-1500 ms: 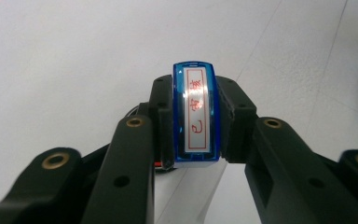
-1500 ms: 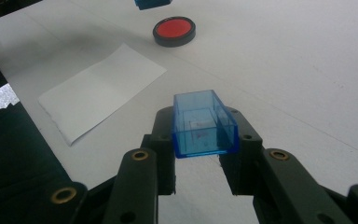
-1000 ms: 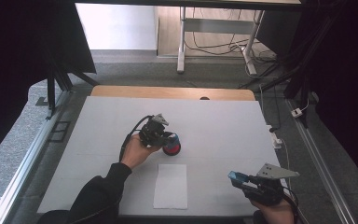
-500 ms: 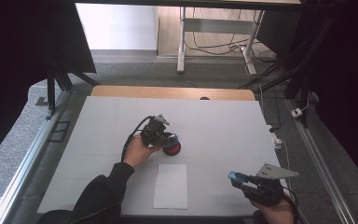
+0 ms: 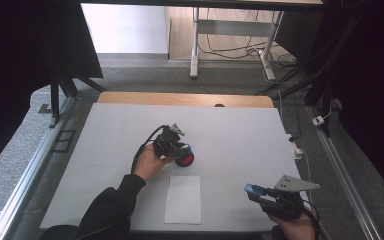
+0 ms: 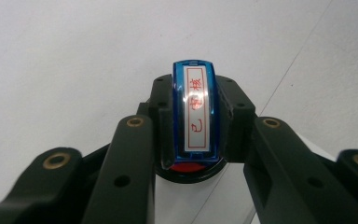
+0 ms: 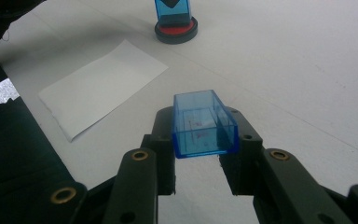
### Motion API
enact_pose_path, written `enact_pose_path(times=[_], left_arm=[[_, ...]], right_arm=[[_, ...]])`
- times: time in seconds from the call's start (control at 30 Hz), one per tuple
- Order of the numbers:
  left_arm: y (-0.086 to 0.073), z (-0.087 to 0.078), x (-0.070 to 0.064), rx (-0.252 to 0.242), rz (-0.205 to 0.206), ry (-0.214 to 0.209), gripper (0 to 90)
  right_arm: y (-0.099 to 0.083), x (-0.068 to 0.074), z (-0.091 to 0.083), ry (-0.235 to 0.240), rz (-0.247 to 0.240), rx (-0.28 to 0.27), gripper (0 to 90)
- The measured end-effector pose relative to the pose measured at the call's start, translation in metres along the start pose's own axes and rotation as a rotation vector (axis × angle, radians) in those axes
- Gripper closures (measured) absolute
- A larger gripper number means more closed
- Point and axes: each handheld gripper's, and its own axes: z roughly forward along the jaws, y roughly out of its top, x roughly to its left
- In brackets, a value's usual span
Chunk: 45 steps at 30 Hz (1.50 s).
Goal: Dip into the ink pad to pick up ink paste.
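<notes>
Currently left claw [image 6: 193,140] clamps the blue stamp [image 6: 193,114], pressed into the red ink pad [image 5: 184,159] mid-worktop [image 5: 240,135]. Right claw [image 7: 200,154] holds the stamp's cap [image 7: 204,122]. Lift straight up, keep level, then over to the paper [image 5: 183,199].

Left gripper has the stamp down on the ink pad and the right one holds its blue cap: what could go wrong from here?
1. The left gripper pinches the stamp by its narrow sides; lifting could drag the ink pad along or let the stamp slip.
2. An inked stamp carried to the paper might smear the table or land crooked.
3. The right gripper holds the cap by its lower end only, so it might tip out.
</notes>
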Motion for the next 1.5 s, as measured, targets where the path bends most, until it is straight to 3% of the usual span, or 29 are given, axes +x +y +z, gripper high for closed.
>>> enact_pose_path(times=[0.33,0.43,0.77,0.87,1.1,1.3,1.37,1.5], left_arm=[[0.004,0.001,-0.016,0.033,0.081,0.085,70.6],[0.004,0.002,-0.014,0.028,0.057,0.069,70.6],[0.000,0.000,0.010,0.002,-0.065,-0.053,70.6],[-0.001,0.000,0.013,-0.004,-0.085,-0.073,70.6],[0.001,0.000,0.003,0.015,-0.034,-0.016,70.6],[0.004,0.002,-0.014,0.030,0.036,0.071,70.5],[0.004,0.002,-0.015,0.028,0.041,0.077,70.5],[0.001,0.001,-0.009,0.010,0.012,0.048,70.4]], right_arm=[[0.000,0.000,0.000,-0.002,-0.003,0.007,68.2],[0.000,0.000,0.000,-0.002,-0.002,0.007,68.2],[0.000,0.000,0.000,-0.001,0.000,0.006,68.2],[0.000,0.000,0.000,0.000,0.000,0.007,68.1],[0.000,0.000,0.000,0.000,-0.001,0.006,68.1],[0.000,0.000,0.000,0.002,-0.002,0.008,68.2],[0.000,0.000,0.000,0.001,-0.003,0.007,68.2],[0.000,0.000,0.000,0.002,-0.003,0.006,68.1]])
